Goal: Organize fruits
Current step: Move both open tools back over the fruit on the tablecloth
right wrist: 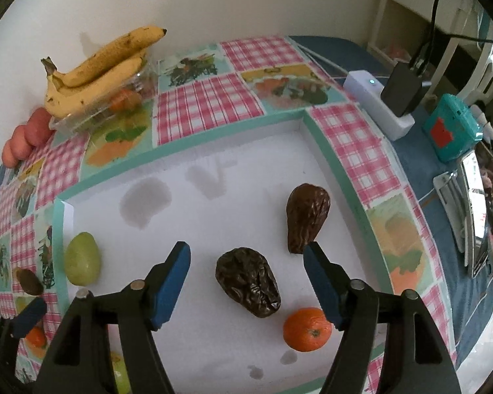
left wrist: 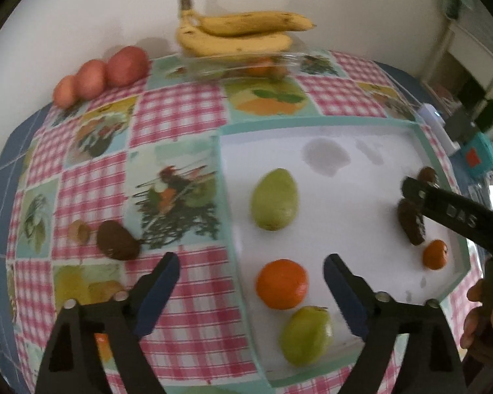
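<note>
A white tray [left wrist: 361, 170] with a teal rim lies on a fruit-print tablecloth. In the left wrist view it holds a green pear [left wrist: 274, 200], an orange [left wrist: 282, 284], a second green fruit [left wrist: 307, 335], a dark avocado [left wrist: 410, 221] and a small orange [left wrist: 436, 254]. My left gripper [left wrist: 251, 267] is open and empty, above the tray's left rim near the orange. My right gripper [right wrist: 246, 257] is open and empty, just above a dark wrinkled avocado [right wrist: 248, 282]; a second avocado [right wrist: 307, 216] and an orange [right wrist: 307, 328] lie close by.
Bananas [left wrist: 236, 32] rest on a clear container [left wrist: 246, 65] at the back. Three reddish fruits [left wrist: 102, 75] sit at the back left. A kiwi [left wrist: 117, 239] and a small brown piece [left wrist: 79, 231] lie left of the tray. A power strip [right wrist: 378, 105] and a teal box [right wrist: 450, 128] stand to the right.
</note>
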`<action>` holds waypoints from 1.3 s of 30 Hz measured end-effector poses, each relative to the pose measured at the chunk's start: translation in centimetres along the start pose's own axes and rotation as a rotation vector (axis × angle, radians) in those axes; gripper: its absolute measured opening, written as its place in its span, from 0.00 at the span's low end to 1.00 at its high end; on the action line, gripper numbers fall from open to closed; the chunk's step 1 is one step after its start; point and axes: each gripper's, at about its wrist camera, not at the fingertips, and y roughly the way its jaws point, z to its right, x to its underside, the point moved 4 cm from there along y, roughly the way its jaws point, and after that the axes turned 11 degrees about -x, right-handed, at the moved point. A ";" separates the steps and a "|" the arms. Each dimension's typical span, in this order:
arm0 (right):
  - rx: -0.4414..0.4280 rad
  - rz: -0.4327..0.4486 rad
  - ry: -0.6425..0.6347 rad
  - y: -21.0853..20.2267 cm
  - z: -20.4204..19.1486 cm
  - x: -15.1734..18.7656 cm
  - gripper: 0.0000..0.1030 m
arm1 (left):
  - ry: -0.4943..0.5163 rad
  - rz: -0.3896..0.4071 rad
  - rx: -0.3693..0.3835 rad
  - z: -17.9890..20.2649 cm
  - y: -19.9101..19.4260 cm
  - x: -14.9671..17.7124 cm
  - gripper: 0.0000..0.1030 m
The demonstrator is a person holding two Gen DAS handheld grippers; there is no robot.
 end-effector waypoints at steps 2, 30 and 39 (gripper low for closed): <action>0.004 0.005 -0.003 -0.2 0.1 0.1 0.75 | -0.037 -0.014 -0.001 -1.0 0.1 0.0 0.95; -0.004 0.042 -0.060 -0.9 -3.2 0.7 0.90 | -0.474 0.067 -0.319 -25.8 -3.2 2.7 1.00; -0.174 -0.004 -0.219 -0.5 -10.9 2.4 0.90 | -0.611 0.059 -0.333 -31.3 -3.5 4.9 1.00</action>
